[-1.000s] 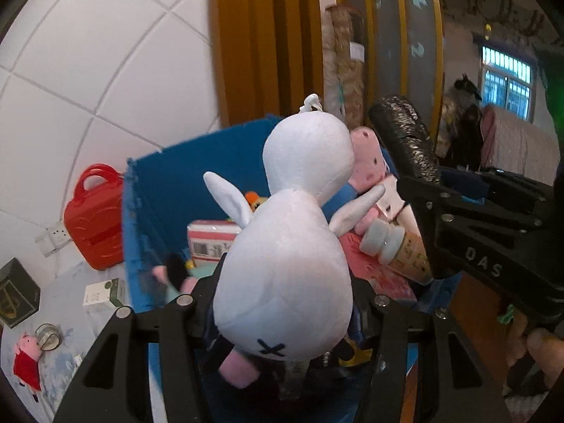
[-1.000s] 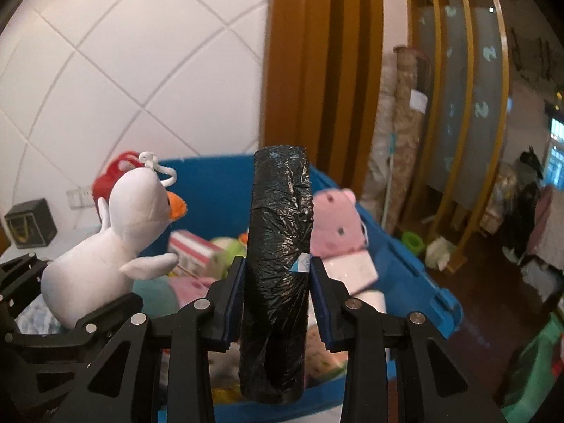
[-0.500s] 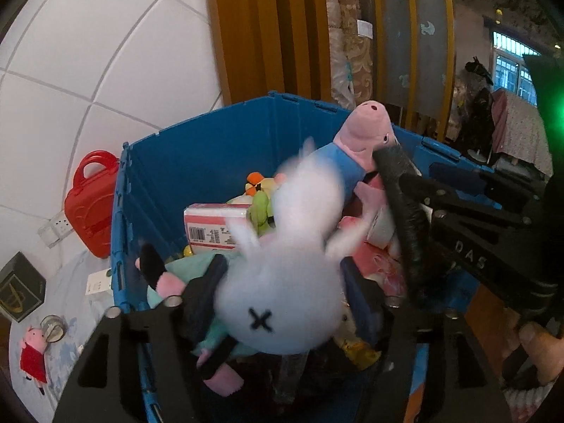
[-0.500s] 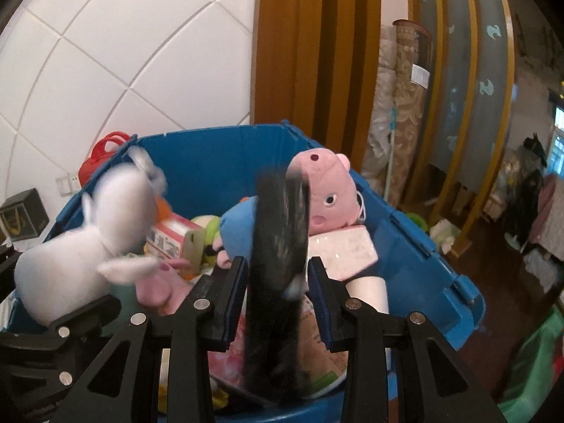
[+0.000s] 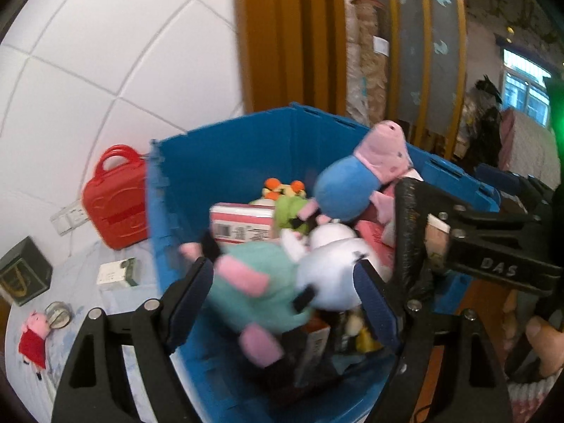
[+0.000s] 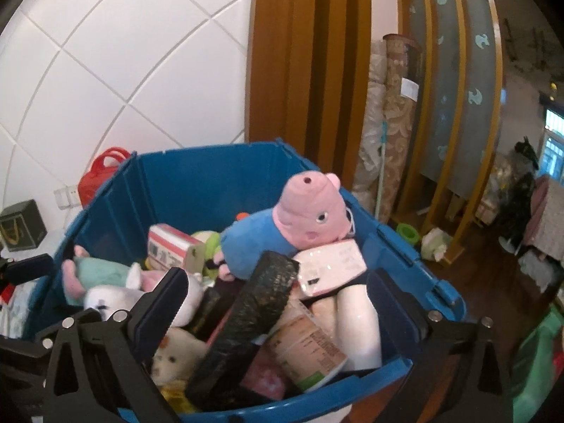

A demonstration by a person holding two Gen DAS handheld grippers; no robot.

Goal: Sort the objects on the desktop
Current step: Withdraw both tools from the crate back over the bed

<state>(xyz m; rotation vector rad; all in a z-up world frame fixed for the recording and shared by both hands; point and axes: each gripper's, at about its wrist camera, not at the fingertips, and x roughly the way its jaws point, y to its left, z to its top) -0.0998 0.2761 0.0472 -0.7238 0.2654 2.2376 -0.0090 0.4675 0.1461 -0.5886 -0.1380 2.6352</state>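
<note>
Releasing is the step in hand: two objects are shown just dropped into the blue bin (image 6: 197, 172). The left gripper (image 5: 282, 294) is seen over the bin's near rim with its jaws apart, having just been opening; the white plush (image 5: 335, 271) lies below and between the pads, apparently free of them, resting against a teal plush (image 5: 257, 282). The right gripper (image 6: 282, 303) is likewise spread to its widest, its jaws having just been opening; the black roll (image 6: 253, 317) leans across the heap between them, touched by neither pad. A pink-headed plush in blue (image 6: 282, 225) sits toward 12 o'clock of the roll, a white pouch (image 6: 331, 268) toward 2 o'clock, and a red-and-white box (image 6: 169, 246) toward 10 o'clock. Outside the bin, at 9 o'clock in the left wrist view, a red case (image 5: 112, 201), a small carton (image 5: 116, 273), a dark box (image 5: 23, 275) and a small pig doll (image 5: 33, 338) are seen on the desk. The next move is judged to call for both grippers, kept open, to be withdrawn clear of the rim and turned toward those remaining items
</note>
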